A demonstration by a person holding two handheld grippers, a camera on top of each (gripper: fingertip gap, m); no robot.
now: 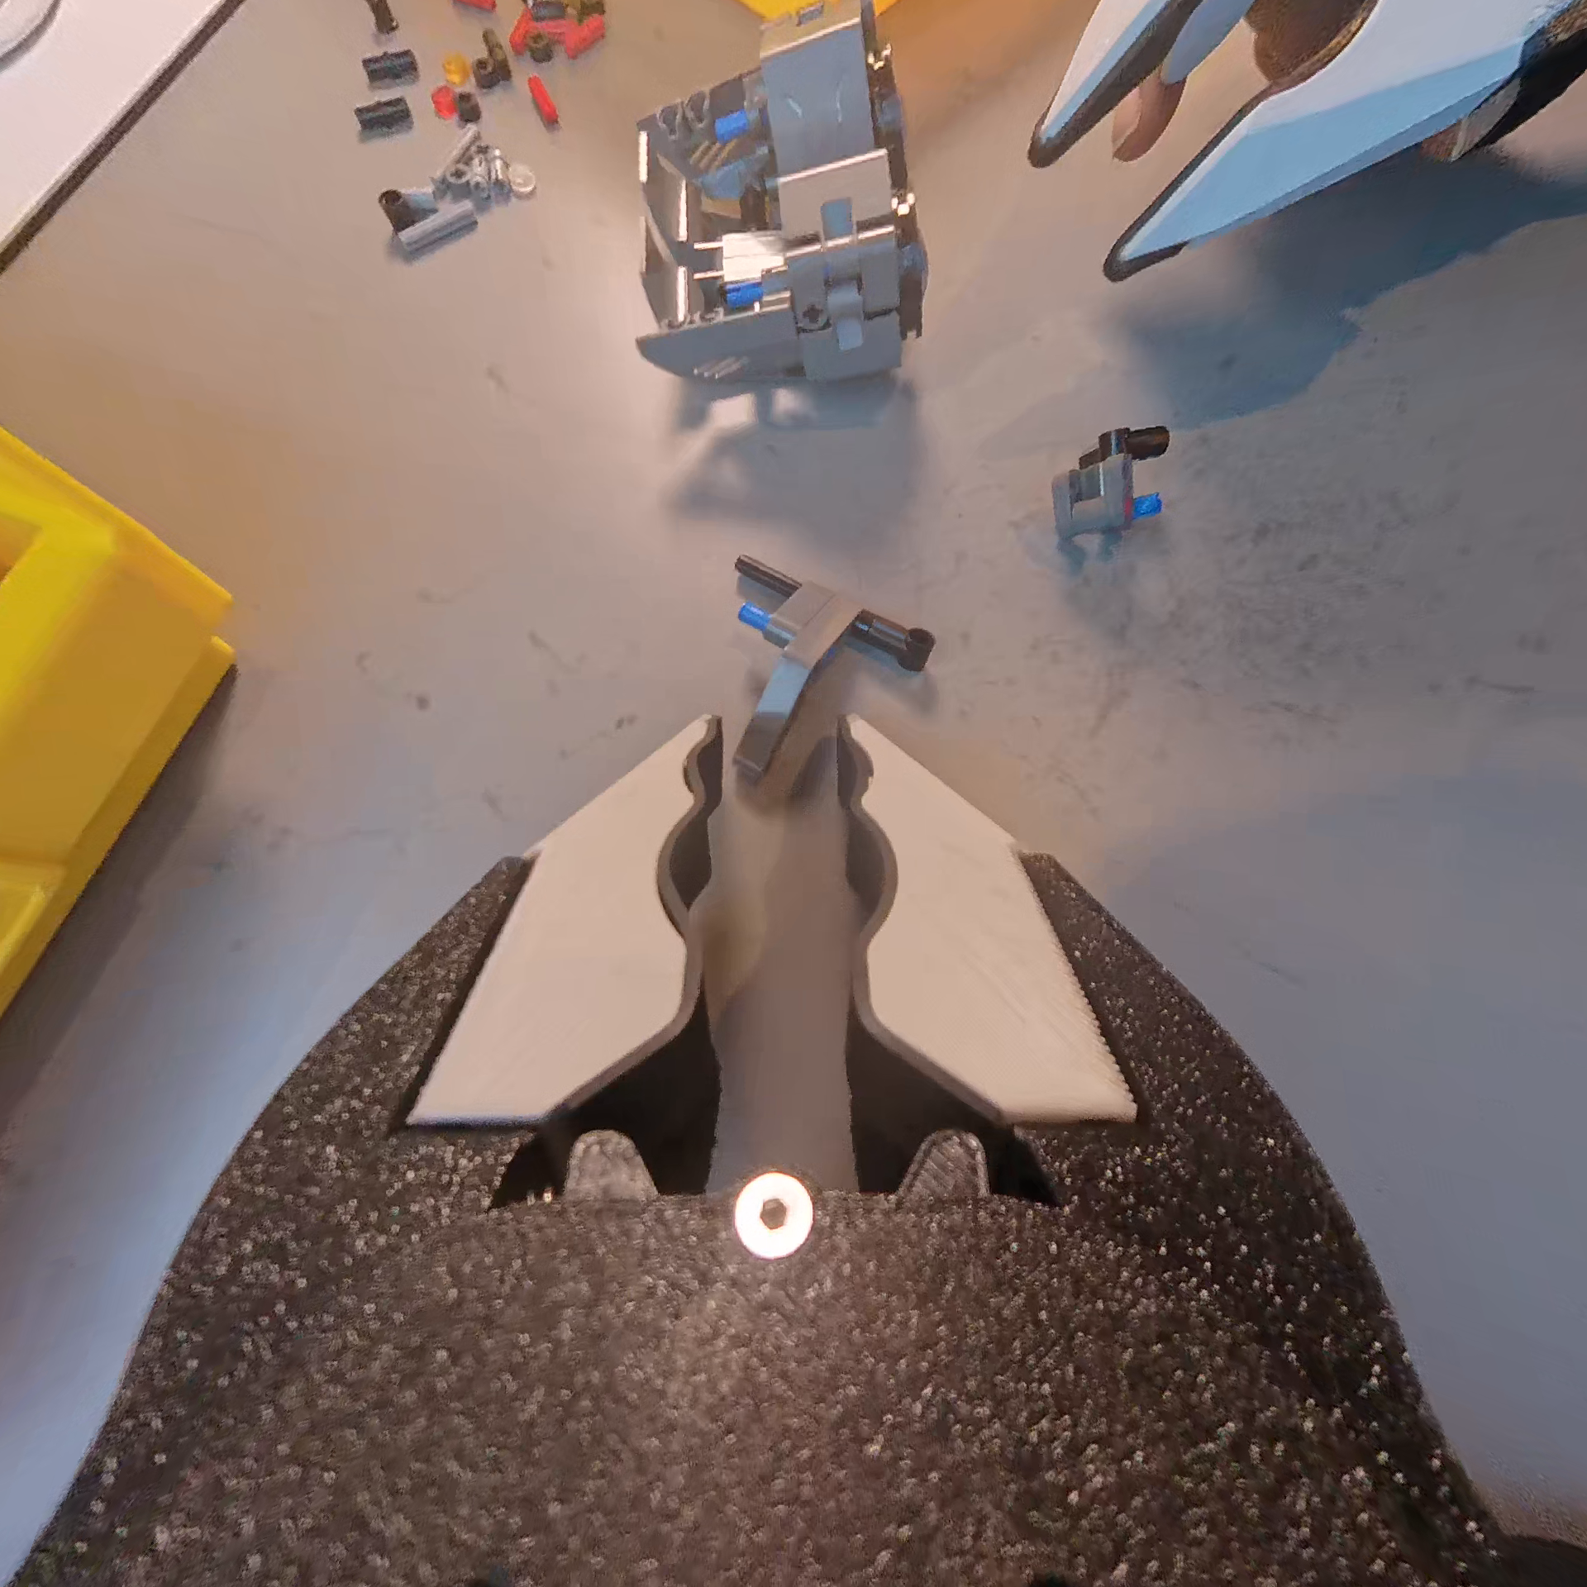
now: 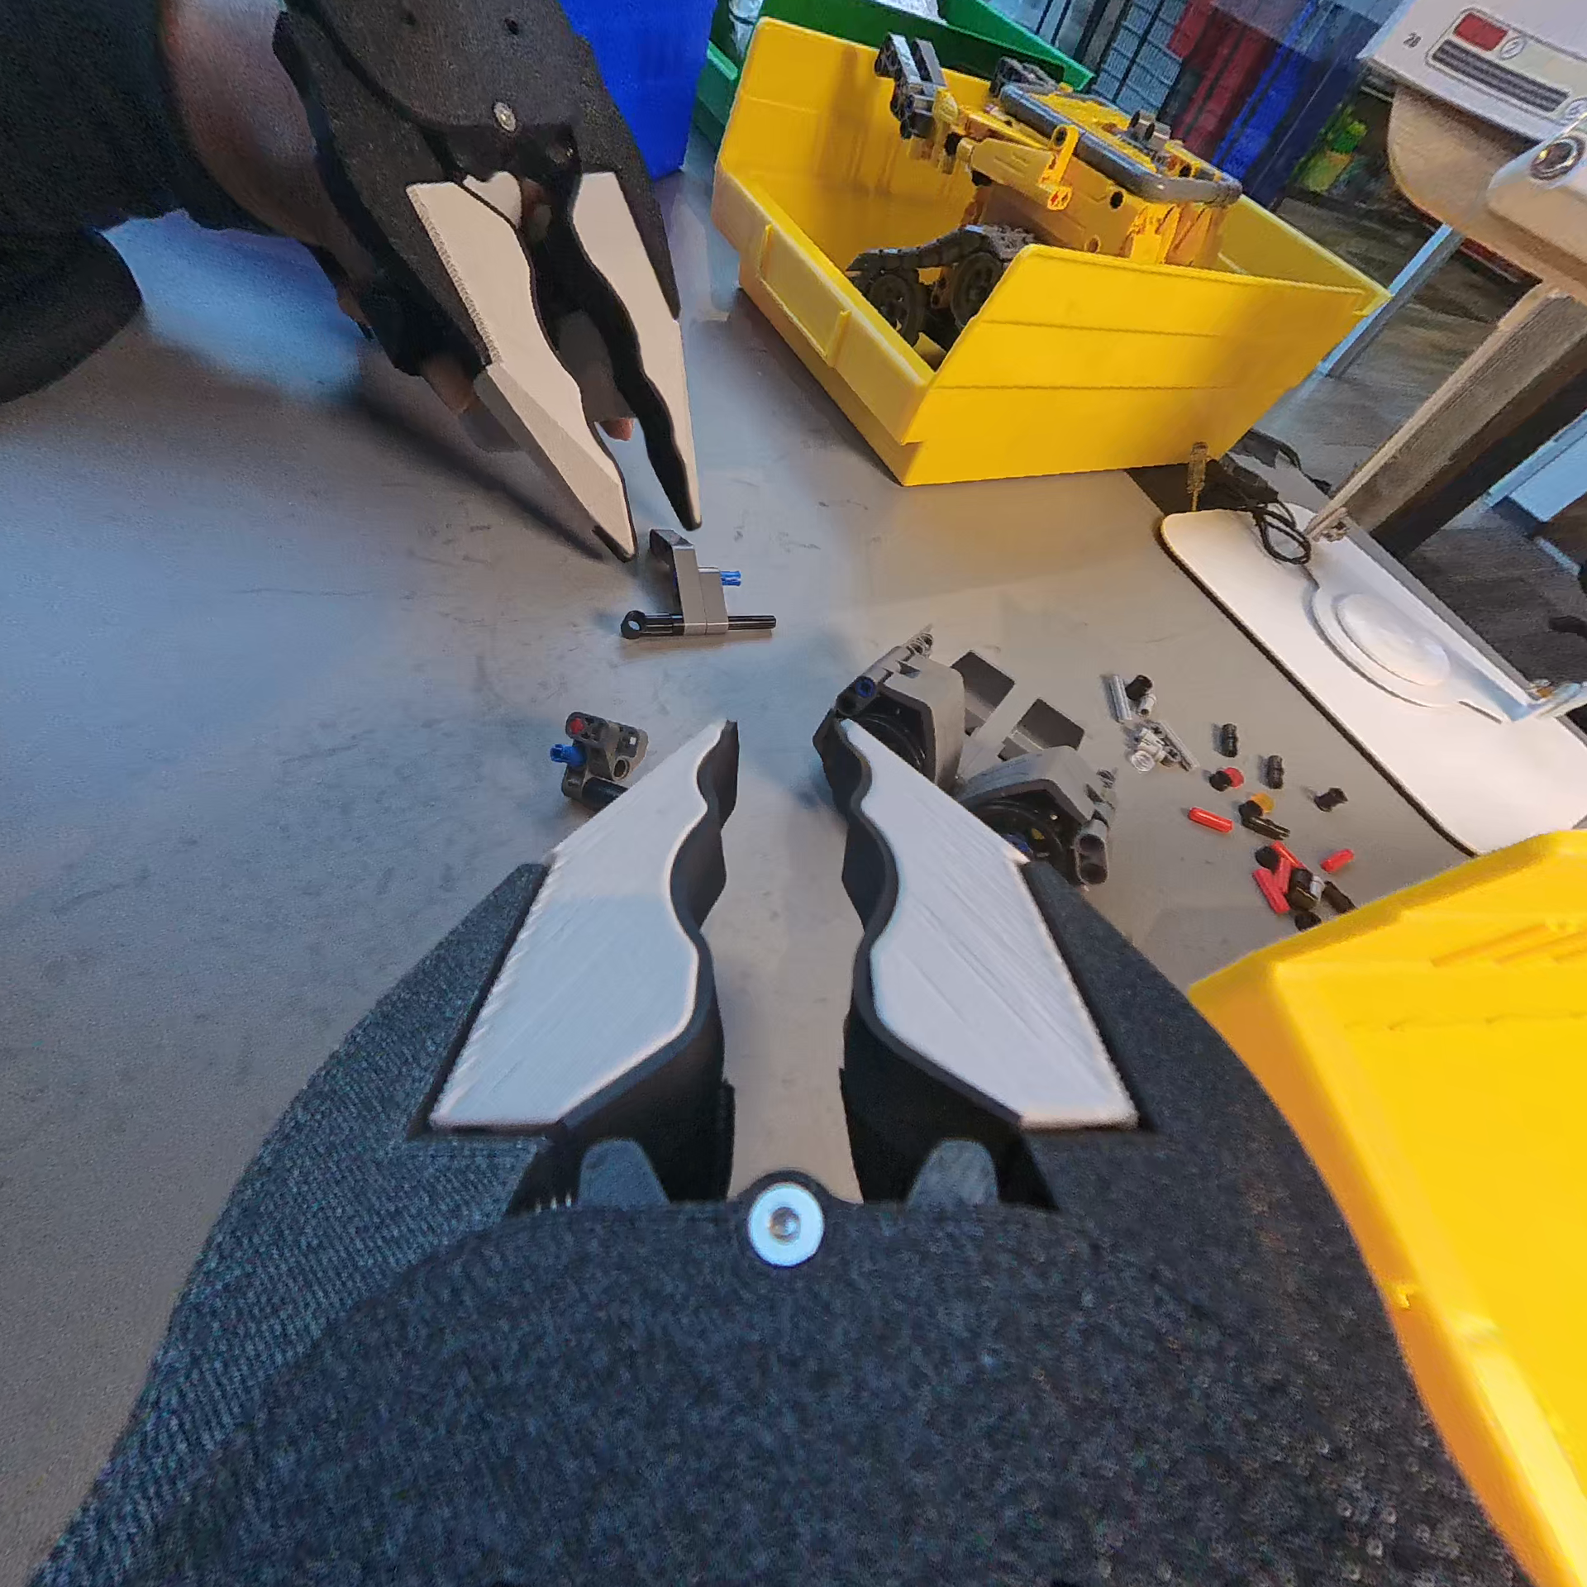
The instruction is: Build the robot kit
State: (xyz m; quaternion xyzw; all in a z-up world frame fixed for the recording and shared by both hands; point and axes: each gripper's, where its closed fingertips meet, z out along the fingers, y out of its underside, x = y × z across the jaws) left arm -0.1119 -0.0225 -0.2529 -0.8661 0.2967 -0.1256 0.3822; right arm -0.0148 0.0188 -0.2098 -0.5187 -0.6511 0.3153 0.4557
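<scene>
A grey bent beam with a black axle and a blue pin lies on the grey table. My left gripper is open, and the beam's near end sits between its fingertips with small gaps on both sides. The right wrist view shows that beam just beyond the left gripper. My right gripper is open and empty, low over the table. Its right finger is close beside a grey block assembly. A small grey connector with blue and black pins lies left of its left finger.
The grey assembly, the small connector and the right gripper lie ahead. Loose red, black and grey parts are scattered nearby. A yellow bin holds a yellow tracked model. Other yellow bins and a white base flank the area. My right fingertips sit around 12 cm from my left ones. From the right gripper's tips to the small connector is close to 5 cm. It is also in sight in the right wrist view.
</scene>
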